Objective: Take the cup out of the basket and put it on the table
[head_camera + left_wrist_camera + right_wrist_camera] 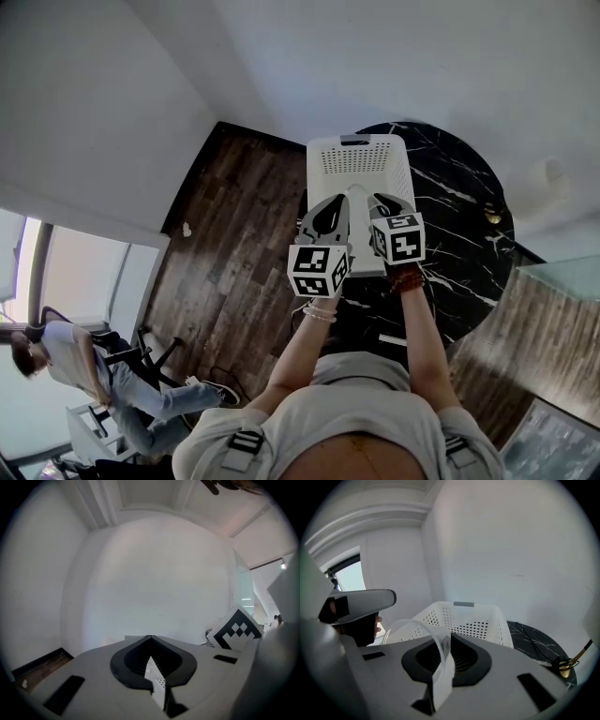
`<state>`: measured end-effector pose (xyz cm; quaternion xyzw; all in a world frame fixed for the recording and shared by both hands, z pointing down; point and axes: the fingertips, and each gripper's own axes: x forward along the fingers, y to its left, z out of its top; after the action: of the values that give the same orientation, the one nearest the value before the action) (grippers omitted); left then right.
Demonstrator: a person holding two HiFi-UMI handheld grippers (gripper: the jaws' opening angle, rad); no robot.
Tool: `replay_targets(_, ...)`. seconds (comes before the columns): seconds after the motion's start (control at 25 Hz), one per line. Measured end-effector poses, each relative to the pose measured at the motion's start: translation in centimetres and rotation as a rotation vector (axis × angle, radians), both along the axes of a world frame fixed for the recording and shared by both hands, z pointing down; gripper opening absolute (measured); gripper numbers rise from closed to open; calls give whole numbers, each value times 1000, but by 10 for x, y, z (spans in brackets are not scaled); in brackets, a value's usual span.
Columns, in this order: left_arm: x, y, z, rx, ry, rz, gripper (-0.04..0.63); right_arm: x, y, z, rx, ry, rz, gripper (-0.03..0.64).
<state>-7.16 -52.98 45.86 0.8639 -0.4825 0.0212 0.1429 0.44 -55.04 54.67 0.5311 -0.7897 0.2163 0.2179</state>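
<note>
A white perforated basket [356,159] [473,616] stands on the round black marble table [450,187] [529,639]. Both grippers hover over its near end, side by side. My right gripper [382,208] [449,641] is shut on the wall of a clear plastic cup [412,626], whose rim arcs out to the left, above the basket. My left gripper [330,214] [150,641] points up at the white wall. Its jaw tips meet, and a sliver of perforated white shows in the slit between them. The cup is hard to make out in the head view.
A small gold object [493,217] [565,667] lies on the table's right side. Dark wood floor [234,244] runs to the left of the table. A person [56,352] by a chair is at the lower left. White walls rise close behind the basket.
</note>
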Motion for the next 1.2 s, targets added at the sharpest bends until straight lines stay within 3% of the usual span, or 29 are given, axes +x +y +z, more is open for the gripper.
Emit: replay_targets(1.2, 19, 18, -4, 11, -42, -30, 6, 30, 26, -33, 74, -17, 6, 34)
